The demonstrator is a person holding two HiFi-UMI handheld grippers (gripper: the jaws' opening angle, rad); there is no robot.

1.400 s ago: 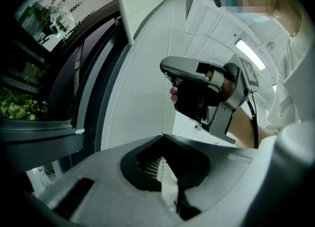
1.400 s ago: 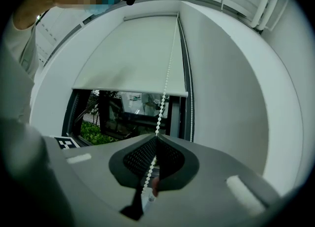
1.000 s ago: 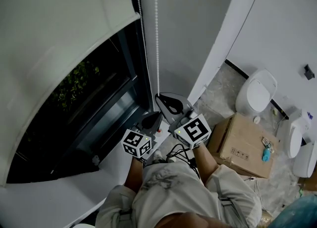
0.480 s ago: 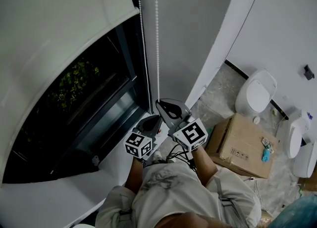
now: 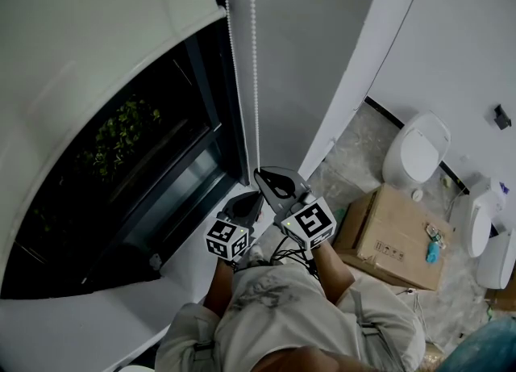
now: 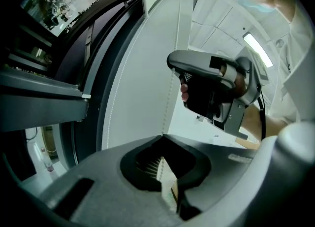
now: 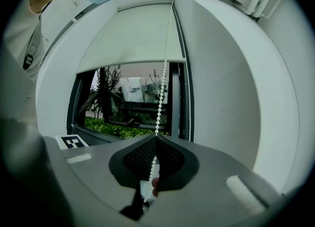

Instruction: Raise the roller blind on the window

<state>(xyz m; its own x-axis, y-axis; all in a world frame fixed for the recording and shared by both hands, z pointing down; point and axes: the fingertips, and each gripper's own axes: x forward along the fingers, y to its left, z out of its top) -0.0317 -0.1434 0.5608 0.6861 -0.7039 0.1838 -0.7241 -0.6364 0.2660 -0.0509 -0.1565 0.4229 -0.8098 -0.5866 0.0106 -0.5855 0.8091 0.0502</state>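
**Inspector:** Handling, taken left to right?

**Assistant:** The pale grey fabric roller blind (image 5: 89,56) hung at the far left, over the dark-framed window (image 5: 161,160). I judged the cloth light and limp, and not to be grasped directly. The hold belonged on the thin white beaded pull chain (image 5: 255,80), which hung just right of the frame. It looked slender and flexible and likely to slip, so it called for a firm pinch and a straight downward draw.

**Inspector:** The grippers?

**Assistant:** The left gripper (image 6: 162,136) had its jaws pressed together on a strand of the pull chain. The right gripper (image 7: 156,137), just beside it and slightly higher, likewise pinched a strand between its tips.

**Inspector:** Appearance of the blind?

**Assistant:** It was smooth, flat, unmarked cloth with a straight bottom edge. It covered the upper glass, and greenery showed below. I judged the raising partly done.
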